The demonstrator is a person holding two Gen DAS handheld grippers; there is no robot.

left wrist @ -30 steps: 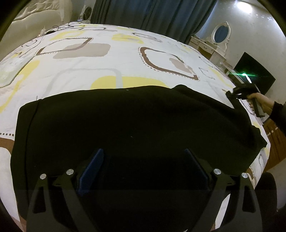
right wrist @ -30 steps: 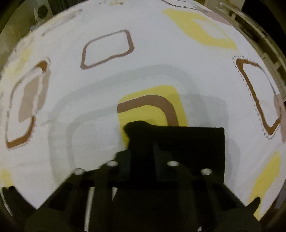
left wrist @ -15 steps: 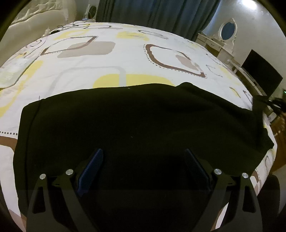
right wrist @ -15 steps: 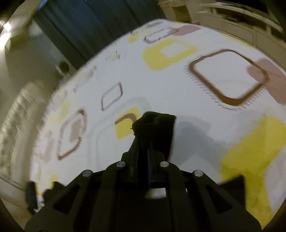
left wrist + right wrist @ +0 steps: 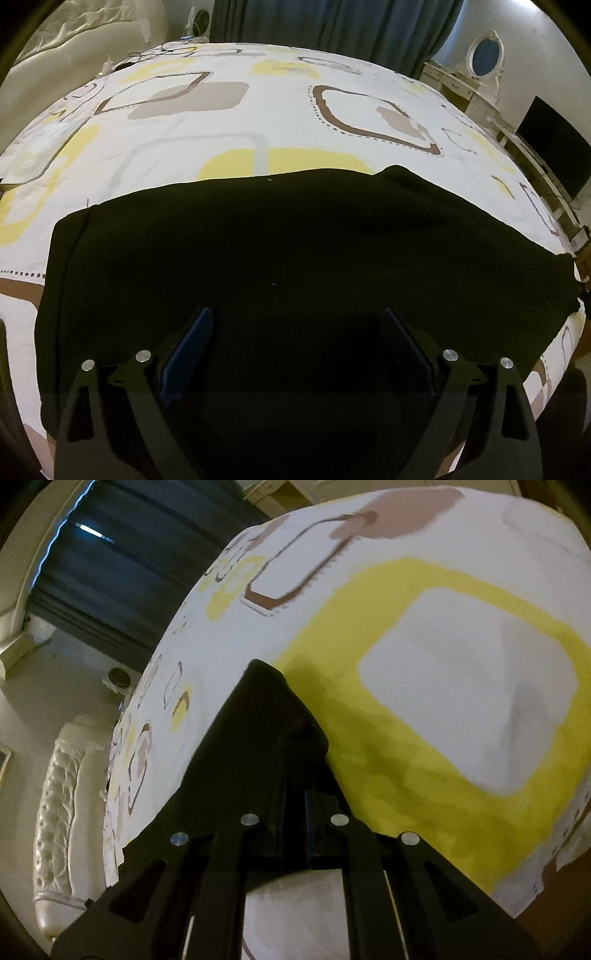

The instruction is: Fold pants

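Swung sideways, rolled – right hand-held gripper [image 5: 293, 805] pinches pants [image 5: 258, 746]; left hand-held gripper [image 5: 297, 343] spread.

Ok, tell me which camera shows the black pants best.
The left wrist view: the pants lie spread across the bedspread, most of the outline visible, beyond the open left gripper. The right wrist view shows only a bunched piece clamped in the shut right gripper.

Right gripper [image 5: 293, 812] fingers buried under black pants [image 5: 258, 746]; bedsheet [image 5: 461, 686] motion-blurred.
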